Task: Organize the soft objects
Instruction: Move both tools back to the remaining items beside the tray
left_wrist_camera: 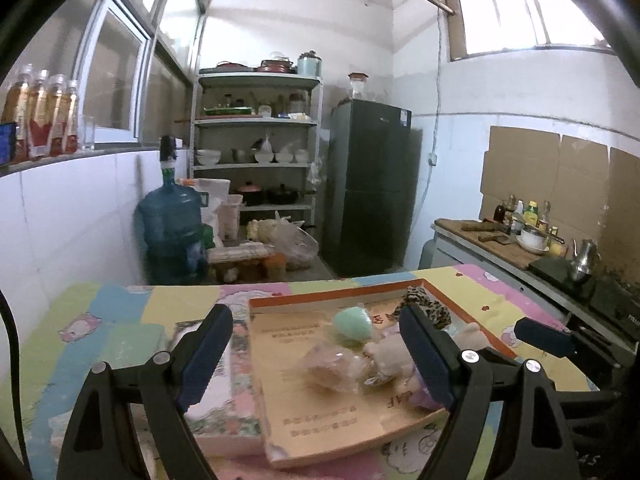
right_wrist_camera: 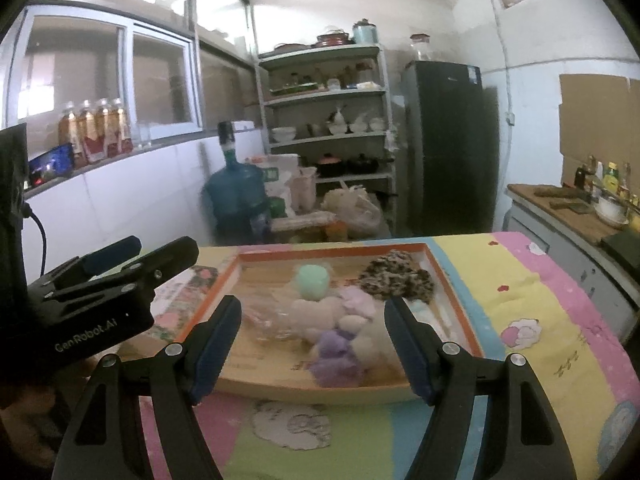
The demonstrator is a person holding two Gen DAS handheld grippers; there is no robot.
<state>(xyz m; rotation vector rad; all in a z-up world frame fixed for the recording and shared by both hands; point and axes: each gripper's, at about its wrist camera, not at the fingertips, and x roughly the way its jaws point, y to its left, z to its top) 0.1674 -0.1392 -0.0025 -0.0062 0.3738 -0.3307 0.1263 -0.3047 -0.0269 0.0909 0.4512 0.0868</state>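
- L gripper (left_wrist_camera: 316, 354): fingers apart, holding nothing, above tray (left_wrist_camera: 340, 298).
- R gripper (right_wrist_camera: 314, 348): fingers apart too, nothing held.
- Mint ball (right_wrist_camera: 313, 282), leopard fabric (right_wrist_camera: 396, 276), purple plush (right_wrist_camera: 336, 356) all in tray.

White tiled walls (left_wrist_camera: 72, 208), metal shelving (left_wrist_camera: 256, 120) beside dark fridge (left_wrist_camera: 370, 184), daylit high window (left_wrist_camera: 516, 12), possibly concrete floor.

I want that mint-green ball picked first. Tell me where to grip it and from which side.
Grip the mint-green ball across its round middle, coming from above: soft toys crowd its near side, and the tray wall rings it. The right gripper is open and nearly lined up.
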